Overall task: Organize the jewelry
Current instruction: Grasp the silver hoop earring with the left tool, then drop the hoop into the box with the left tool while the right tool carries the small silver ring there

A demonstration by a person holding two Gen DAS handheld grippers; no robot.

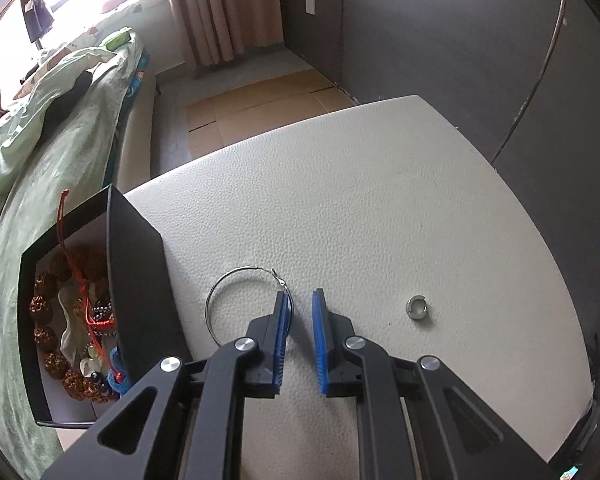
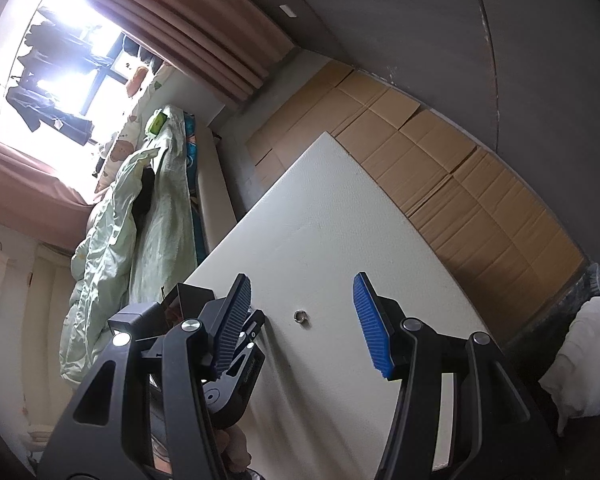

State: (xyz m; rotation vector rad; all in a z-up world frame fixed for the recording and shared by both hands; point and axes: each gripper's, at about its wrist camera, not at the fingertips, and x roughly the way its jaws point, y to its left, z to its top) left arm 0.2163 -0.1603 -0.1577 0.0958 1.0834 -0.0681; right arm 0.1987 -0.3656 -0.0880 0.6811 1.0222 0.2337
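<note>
A thin silver hoop earring [image 1: 220, 292] lies on the white table [image 1: 360, 200]. Its right side runs under the left finger of my left gripper [image 1: 302, 300], whose jaws stand slightly apart around the hoop's clasp end without closing on it. A small silver ring [image 1: 417, 307] lies to the right; it also shows in the right wrist view [image 2: 301, 316]. A black box [image 1: 136, 280] at the table's left edge holds brown bead bracelets [image 1: 46, 336] and red cord. My right gripper [image 2: 302, 292] is wide open and empty above the ring.
A bed with a green quilt [image 1: 60, 140] lies left of the table. Flattened cardboard [image 2: 440, 152] covers the floor beyond. Dark wardrobe panels [image 1: 460, 40] stand behind. The left gripper's body [image 2: 236, 360] shows beside my right gripper.
</note>
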